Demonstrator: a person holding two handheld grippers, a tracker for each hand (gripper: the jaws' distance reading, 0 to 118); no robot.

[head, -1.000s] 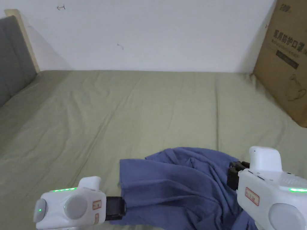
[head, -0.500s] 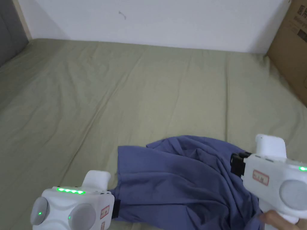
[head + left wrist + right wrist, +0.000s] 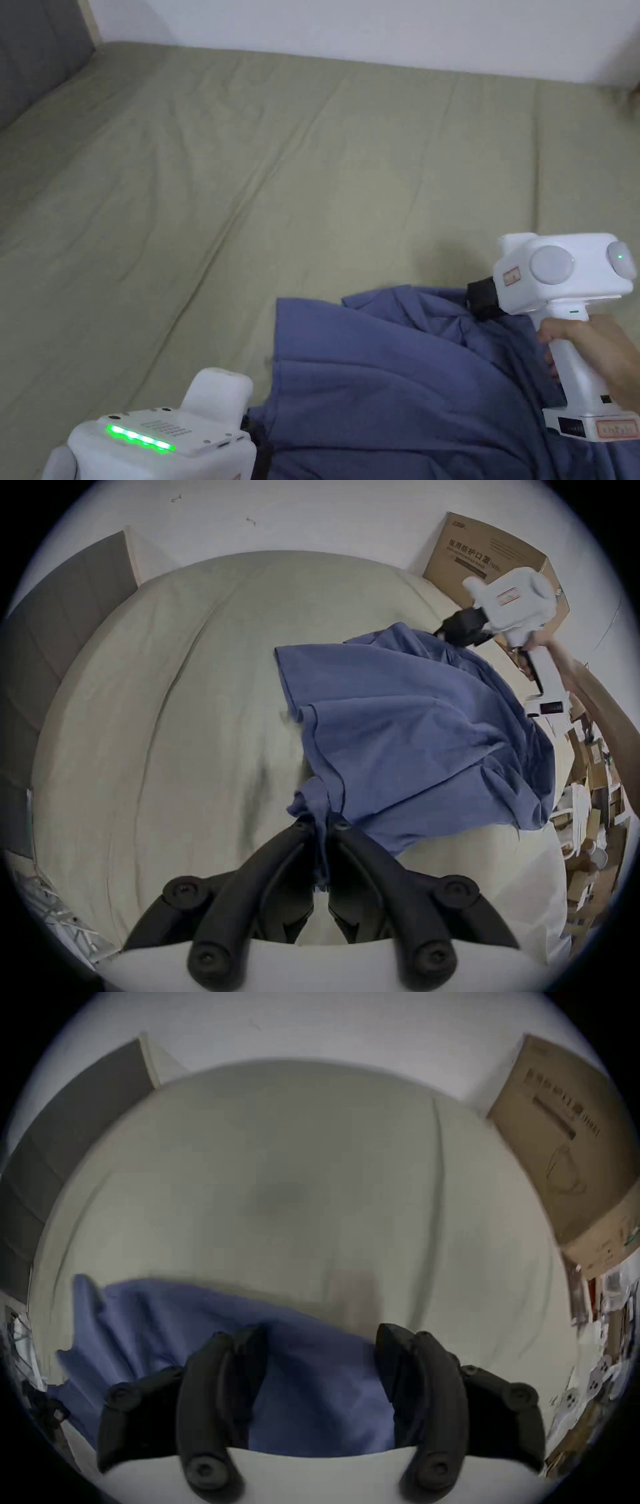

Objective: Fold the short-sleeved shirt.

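Note:
A blue short-sleeved shirt (image 3: 387, 387) lies rumpled on the olive-green bed (image 3: 300, 156), near its front edge. In the left gripper view my left gripper (image 3: 320, 824) is shut on a bunched fold at the shirt's (image 3: 415, 722) near left corner. The head view has its white body at the bottom left (image 3: 257, 440). My right gripper (image 3: 476, 301), held by a hand, reaches the shirt's far right edge. In the right gripper view its jaws stand wide apart (image 3: 322, 1338) with the blue cloth (image 3: 311, 1390) lying under and between them, not pinched.
A large cardboard box (image 3: 485, 556) leans at the bed's far right corner. A grey padded headboard (image 3: 37, 50) runs along the left side, and a white wall stands behind the bed. Cluttered shelves (image 3: 595, 791) show past the bed's right edge.
The head camera has tilted down. The right gripper has risen and turned, so its handle and the hand now show, with its jaws at the shirt's far right edge. The left gripper keeps its hold.

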